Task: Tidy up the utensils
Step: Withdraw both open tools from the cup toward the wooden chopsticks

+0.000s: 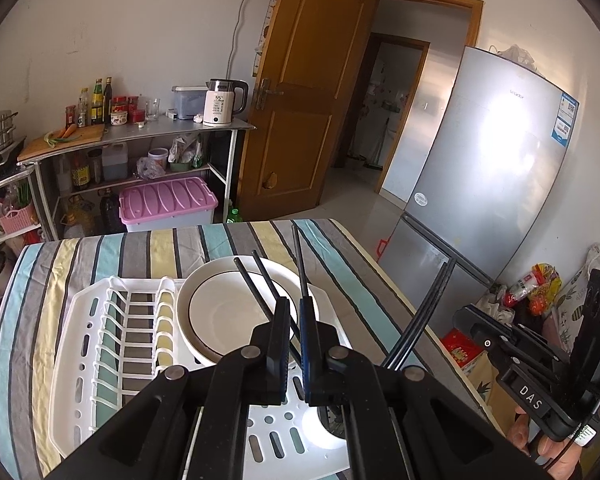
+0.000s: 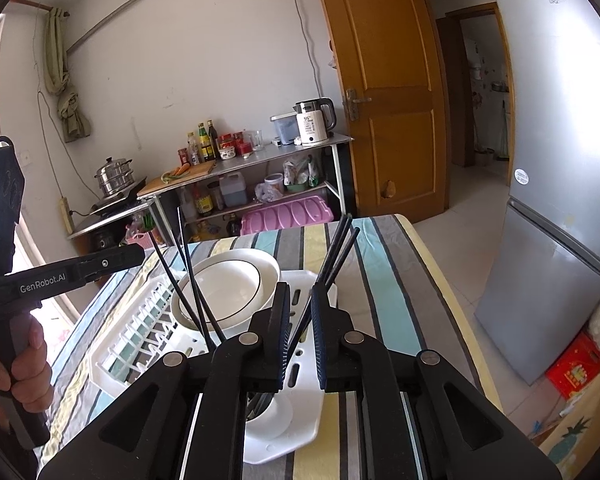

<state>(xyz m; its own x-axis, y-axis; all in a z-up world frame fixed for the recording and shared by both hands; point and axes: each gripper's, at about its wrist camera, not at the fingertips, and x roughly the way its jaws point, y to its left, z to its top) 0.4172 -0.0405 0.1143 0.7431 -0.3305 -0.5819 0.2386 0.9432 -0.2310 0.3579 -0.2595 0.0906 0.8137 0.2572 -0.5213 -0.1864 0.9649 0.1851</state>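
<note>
Clamping black chopsticks (image 1: 300, 264), left jaws sit closed; only the right view shows right jaws parted around another bundle (image 2: 335, 248).

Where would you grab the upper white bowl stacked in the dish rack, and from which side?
Probably by its rim. The upper bowl sits upright, nested in a larger bowl, so only its thin lip stands free and its wall is mostly covered. Come down from above and pinch the lip inside and out.

Right gripper (image 2: 300, 320) jaws slightly parted around black chopsticks (image 2: 338, 250), over white rack (image 2: 300, 432).
</note>
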